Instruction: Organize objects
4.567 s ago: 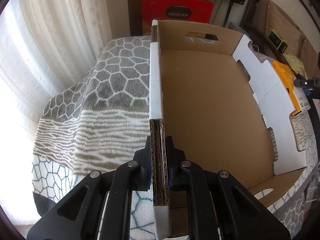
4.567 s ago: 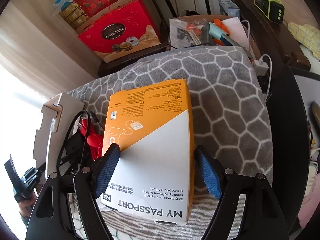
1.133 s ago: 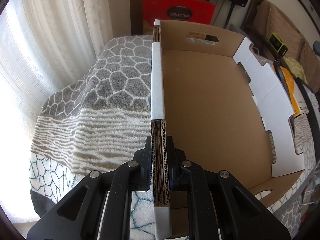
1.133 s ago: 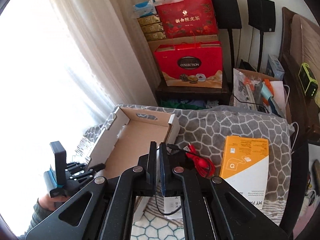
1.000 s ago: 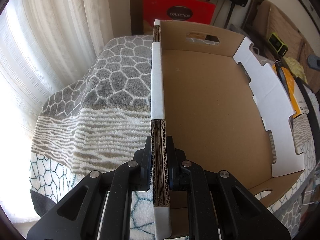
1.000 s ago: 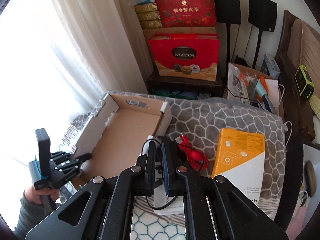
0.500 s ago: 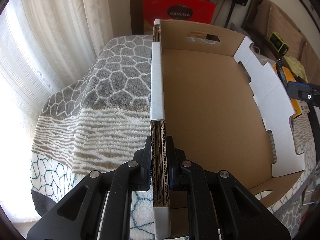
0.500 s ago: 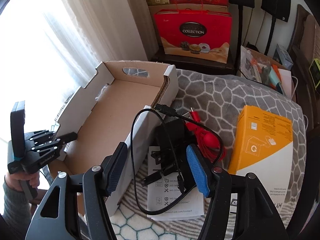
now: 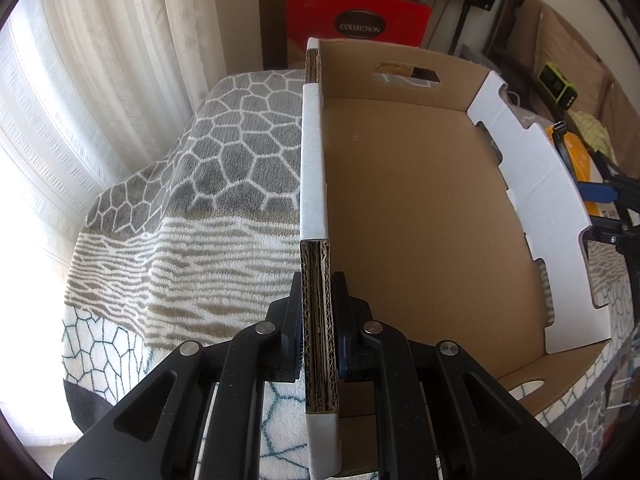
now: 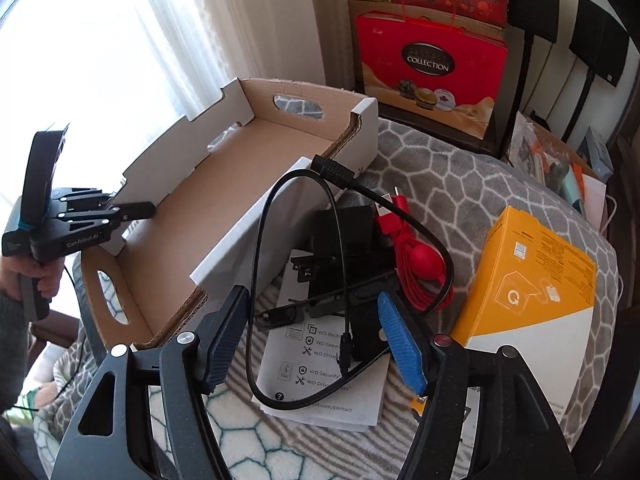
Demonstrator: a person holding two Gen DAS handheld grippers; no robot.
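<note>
The left claw (image 9: 320,354) is clenched on the near wall of the box (image 9: 420,216), its pads pressed to either face of the corrugated edge. The box is an open cardboard tray with white outer walls and a bare brown floor, lying on a blanket (image 9: 224,184) patterned in grey honeycomb and stripes. From the right wrist view a hand (image 10: 30,276) grips the left claw's handle at the box's far side.

The right claw (image 10: 314,344) is released — its jaws are opening, the blue pads spread wide above a small heap just beside the box. Parts of the heap lie between the fingers, but the pads press on nothing. The heap holds a black cable (image 10: 264,248) looped over a black block (image 10: 344,232), a red cable (image 10: 416,260) bundled against it, and a folded leaflet (image 10: 320,376) underneath. One plug of the black cable rises against the box's white outer wall.

An orange-and-white carton (image 10: 528,280) lies on the blanket to the right of the heap, near but apart from it. Behind the blanket stands a red gift bag (image 10: 432,68) beside a pale curtain (image 10: 248,20).
</note>
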